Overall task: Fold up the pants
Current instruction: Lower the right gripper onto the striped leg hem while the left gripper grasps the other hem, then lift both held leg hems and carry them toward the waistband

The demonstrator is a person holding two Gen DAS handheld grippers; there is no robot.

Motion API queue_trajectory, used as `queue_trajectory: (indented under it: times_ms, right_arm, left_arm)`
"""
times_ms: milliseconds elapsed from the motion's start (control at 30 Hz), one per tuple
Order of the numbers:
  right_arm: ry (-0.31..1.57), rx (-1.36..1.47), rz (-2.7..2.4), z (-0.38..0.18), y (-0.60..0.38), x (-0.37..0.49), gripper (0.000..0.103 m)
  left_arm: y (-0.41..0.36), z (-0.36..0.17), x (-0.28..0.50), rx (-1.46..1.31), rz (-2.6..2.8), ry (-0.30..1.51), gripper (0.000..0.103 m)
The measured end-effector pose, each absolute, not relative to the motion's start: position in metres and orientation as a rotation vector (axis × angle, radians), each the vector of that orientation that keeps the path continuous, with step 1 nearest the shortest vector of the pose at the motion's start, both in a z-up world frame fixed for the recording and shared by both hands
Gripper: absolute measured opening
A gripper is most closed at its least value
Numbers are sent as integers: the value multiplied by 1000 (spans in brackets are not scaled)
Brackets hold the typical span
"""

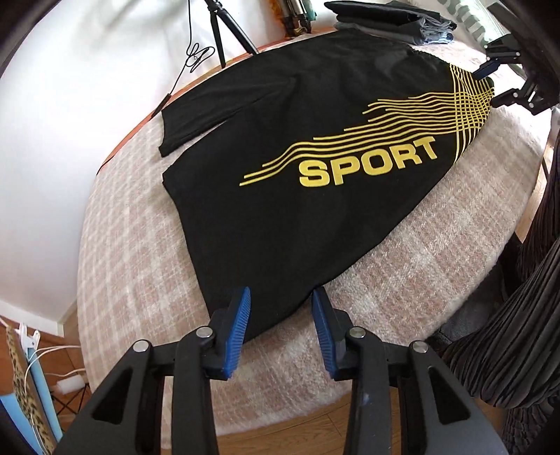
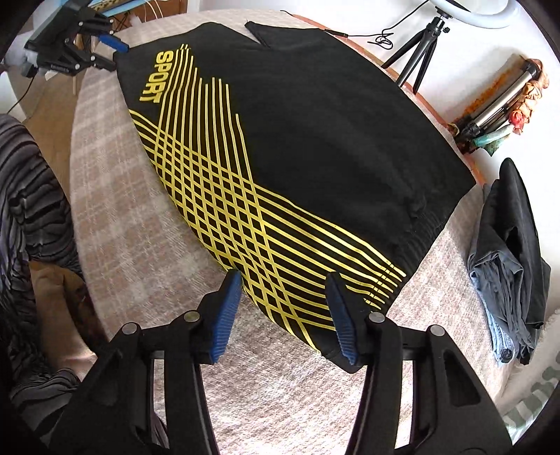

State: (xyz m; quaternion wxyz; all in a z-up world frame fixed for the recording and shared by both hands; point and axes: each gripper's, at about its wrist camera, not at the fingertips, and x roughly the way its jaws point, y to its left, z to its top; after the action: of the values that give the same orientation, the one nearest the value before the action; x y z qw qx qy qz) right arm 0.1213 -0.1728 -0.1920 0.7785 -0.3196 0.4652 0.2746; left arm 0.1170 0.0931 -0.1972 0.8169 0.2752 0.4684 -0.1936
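Black pants [image 1: 297,133] with yellow stripes and the word SPORT lie spread flat on a checked pink-and-white blanket [image 1: 140,245]. My left gripper [image 1: 281,308] is open, its blue fingers on either side of the near leg's hem corner. My right gripper [image 2: 285,290] is open at the waistband corner of the pants [image 2: 315,157], fingers on either side of the striped edge. Each gripper shows in the other's view: the right one [image 1: 497,84] at the far waistband, the left one [image 2: 105,52] at the far hem.
A stack of folded dark and grey clothes [image 2: 511,266] lies on the blanket beyond the waistband, also in the left wrist view [image 1: 392,17]. Tripods [image 2: 416,56] stand behind the table's wooden far edge. A person's dark pleated clothing [image 1: 518,332] is at the near side.
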Motion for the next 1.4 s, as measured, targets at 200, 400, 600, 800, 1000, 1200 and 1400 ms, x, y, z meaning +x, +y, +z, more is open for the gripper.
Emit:
queue_trajectory:
  times_ms: [200,400,600,800,1000,1200,1400]
  right_arm:
    - [1010,-697,610,-196,-169,119,31]
    - [991,-688,608,-193,-169,117,8]
    - [929,-665,566,-176,-170,123,4]
    - [850,-644,491,-143,-175,143,3]
    - [788,-651,416,-118,-181,181,3]
    - [774,-664,375,-103,-191,227,3]
    - [782,-656,334,-98,-201,281,3]
  left_arm:
    - [96,-197,123,519,-478,999,13]
    - [95,-198,125,525,-489,990,2]
    - [96,-185,133,478,-463,937,0]
    - [93,-161,157,422,-443,865,0]
    - [91,-135,196,377,-433,789,0]
    - [85,-117,244,364,-432,729,0]
    - [79,-112,295,355,-423,719,0]
